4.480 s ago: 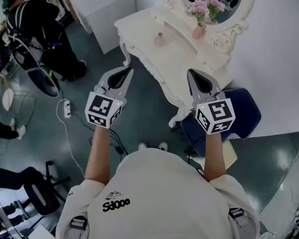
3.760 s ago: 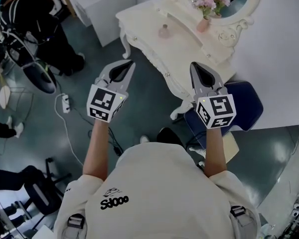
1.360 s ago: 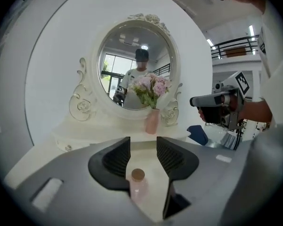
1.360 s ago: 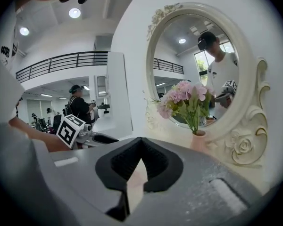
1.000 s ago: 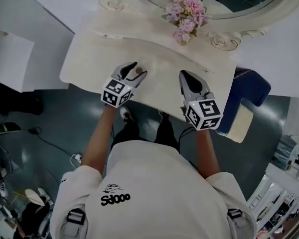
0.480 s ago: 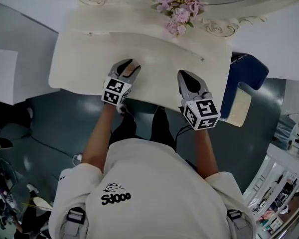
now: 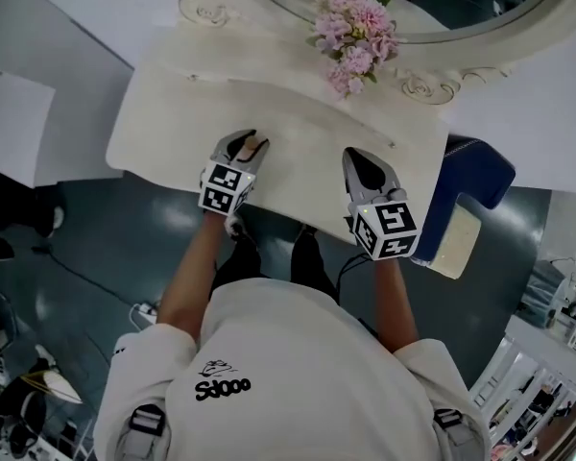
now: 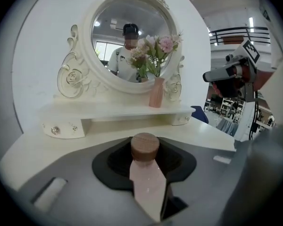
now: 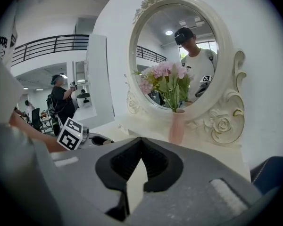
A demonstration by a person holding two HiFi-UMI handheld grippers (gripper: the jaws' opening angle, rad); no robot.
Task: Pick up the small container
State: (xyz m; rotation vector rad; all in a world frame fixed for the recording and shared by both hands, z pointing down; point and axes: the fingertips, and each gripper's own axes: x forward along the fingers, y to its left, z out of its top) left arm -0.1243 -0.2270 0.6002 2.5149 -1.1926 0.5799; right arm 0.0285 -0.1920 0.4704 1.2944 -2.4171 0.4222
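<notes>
The small container is a pale pink bottle with a round wooden cap, and it stands upright on the cream dressing table. My left gripper has its jaws around the container and they are closing; a thin dark gap still shows at the bottle's right side. In the head view the container peeks out between the left gripper's tips near the table's front edge. My right gripper hovers shut and empty over the table's right part, its jaws meeting at the tips.
A pink vase of flowers stands on the raised shelf under the oval mirror, behind both grippers. A blue chair sits to the table's right. The table's front edge runs just under both grippers.
I walked up to the dressing table. Over the last second the left gripper's jaws narrowed around the container; the right gripper stayed over the table's right side.
</notes>
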